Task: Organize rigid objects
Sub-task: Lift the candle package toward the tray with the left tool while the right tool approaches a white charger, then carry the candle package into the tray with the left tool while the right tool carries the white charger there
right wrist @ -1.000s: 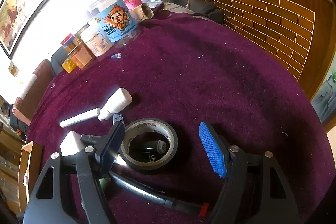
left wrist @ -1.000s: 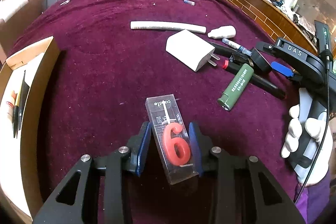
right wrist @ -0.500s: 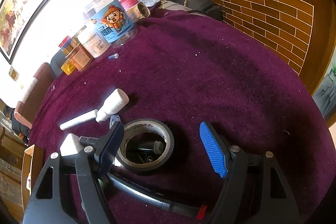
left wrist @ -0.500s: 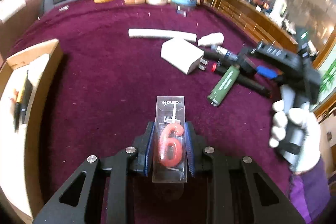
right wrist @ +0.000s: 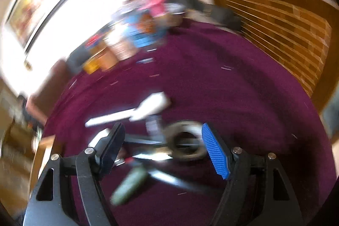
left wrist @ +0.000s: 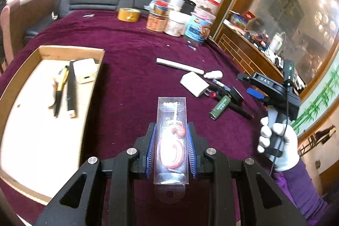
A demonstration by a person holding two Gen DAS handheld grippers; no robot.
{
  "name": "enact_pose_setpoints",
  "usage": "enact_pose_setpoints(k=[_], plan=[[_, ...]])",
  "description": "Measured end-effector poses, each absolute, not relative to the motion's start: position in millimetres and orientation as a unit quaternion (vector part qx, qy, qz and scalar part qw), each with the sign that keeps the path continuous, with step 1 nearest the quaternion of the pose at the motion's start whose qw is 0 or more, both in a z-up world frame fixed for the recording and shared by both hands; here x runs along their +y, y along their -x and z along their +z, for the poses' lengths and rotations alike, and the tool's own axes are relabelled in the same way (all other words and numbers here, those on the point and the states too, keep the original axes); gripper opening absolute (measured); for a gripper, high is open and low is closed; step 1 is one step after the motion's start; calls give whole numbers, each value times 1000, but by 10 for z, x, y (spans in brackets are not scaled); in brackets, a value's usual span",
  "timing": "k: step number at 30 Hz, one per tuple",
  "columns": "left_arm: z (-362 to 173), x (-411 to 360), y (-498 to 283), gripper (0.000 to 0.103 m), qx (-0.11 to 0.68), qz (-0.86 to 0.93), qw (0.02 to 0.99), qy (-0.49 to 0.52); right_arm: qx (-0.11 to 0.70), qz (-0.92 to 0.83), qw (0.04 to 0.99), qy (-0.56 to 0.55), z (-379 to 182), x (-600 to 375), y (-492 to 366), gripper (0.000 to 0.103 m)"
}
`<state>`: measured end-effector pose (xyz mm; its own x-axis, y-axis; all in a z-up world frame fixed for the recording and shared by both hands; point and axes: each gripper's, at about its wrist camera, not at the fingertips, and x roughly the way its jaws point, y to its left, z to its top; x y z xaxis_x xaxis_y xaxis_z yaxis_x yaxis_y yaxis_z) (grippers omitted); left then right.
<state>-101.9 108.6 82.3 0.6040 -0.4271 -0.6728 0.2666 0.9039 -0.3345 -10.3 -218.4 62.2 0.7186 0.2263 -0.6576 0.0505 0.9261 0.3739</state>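
My left gripper (left wrist: 171, 142) is shut on a clear plastic candle pack (left wrist: 172, 141) with a red number 6 inside, held above the purple table. A cardboard tray (left wrist: 89, 103) lies to its left with a white box (left wrist: 85, 73), a pen (left wrist: 60, 88) and a black stick (left wrist: 71, 88) in it. My right gripper (right wrist: 163, 147) is open and empty, raised over a pile: black tape roll (right wrist: 186, 143), green cylinder (right wrist: 129, 185), white bottle (right wrist: 150, 106), white tube (right wrist: 110, 118). The right wrist view is blurred.
Jars and tubs (left wrist: 178, 22) and a yellow tape roll (left wrist: 128, 14) stand at the table's far edge. A white charger (left wrist: 193, 84) lies beside the pile. A wooden brick-pattern counter (right wrist: 275, 24) runs along the right side.
My left gripper has closed on the candle pack and lifted it, pulling back so the tray shows. My right gripper has moved up and back from the tape roll, still open.
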Motion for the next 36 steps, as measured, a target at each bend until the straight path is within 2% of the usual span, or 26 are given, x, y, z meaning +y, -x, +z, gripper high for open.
enact_pose_setpoints(k=[3,6,12,15,29,31,32,33,36], plan=[[777,1187,1000,23,402,-195,886,120,428,112,886,-136,553,-1718,-144,75],[752,1243,1045,23,401,-196,886,128,446,121,881,-104,468,-1420,-328,75],[750,1492,1054,23,395,-185,888,144,498,136,850,-108,248,-1140,-603,76],[726,1610,1030,23,393,-180,888,154,521,187,820,-143,173,-1049,-591,76],[573,1812,960,23,401,-184,879,184,511,47,851,-113,183,-676,-723,76],[590,1869,976,23,398,-180,880,186,508,29,857,-79,181,-582,-709,71],[597,1893,988,23,396,-178,881,186,505,20,861,-65,185,-570,-695,55],[611,1948,1004,23,393,-173,883,188,502,17,863,-55,191,-567,-682,49],[641,2110,1032,23,385,-157,888,194,504,30,859,-78,211,-671,-647,46]])
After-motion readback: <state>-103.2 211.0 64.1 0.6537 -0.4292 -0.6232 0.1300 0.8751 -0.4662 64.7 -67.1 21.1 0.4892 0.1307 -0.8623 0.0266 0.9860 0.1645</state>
